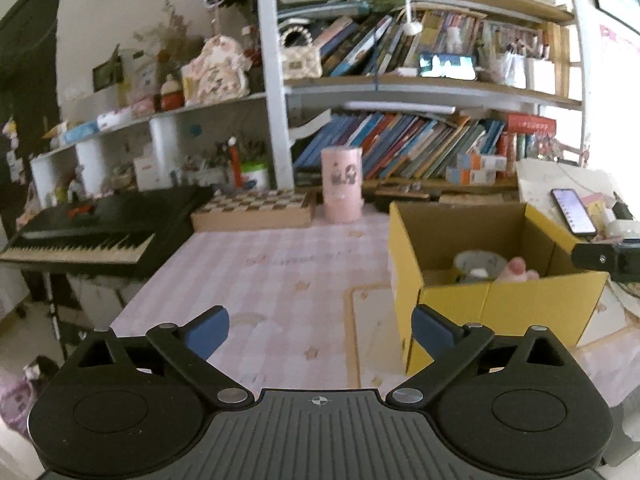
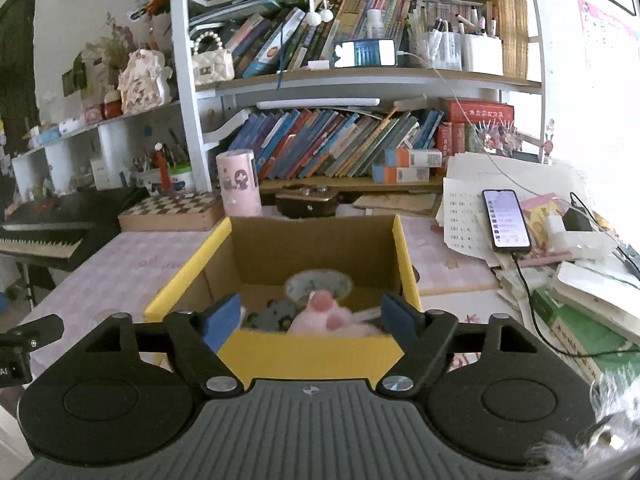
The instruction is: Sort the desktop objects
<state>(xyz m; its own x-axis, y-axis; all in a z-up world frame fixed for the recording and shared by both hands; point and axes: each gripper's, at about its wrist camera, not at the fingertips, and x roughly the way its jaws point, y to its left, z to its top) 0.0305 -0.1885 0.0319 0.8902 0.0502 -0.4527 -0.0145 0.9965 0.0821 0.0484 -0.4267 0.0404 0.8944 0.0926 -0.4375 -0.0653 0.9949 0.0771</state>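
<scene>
On the pink checked desk (image 1: 280,272), yellow cardboard box (image 2: 312,350) contains pink plush toy (image 2: 320,316) and a bowl (image 2: 320,284). Left gripper (image 1: 320,330) and right gripper (image 2: 312,318): jaws spread, nothing between them.

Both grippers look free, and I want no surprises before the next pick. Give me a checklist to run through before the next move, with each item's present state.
1. Left gripper empty: ok, jaws apart over the bare pink tablecloth.
2. Right gripper empty: ok, jaws apart, nothing pressed between the pads.
3. Yellow box open on top and upright: ok.
4. Sorted items inside the box: ok, the pink plush toy, a bowl and a dark item lie in it.
5. Room left in the box: cannot tell, its near wall hides the floor.
6. Next object to pick: cannot tell; the pink cylinder stands at the table's back.
</scene>
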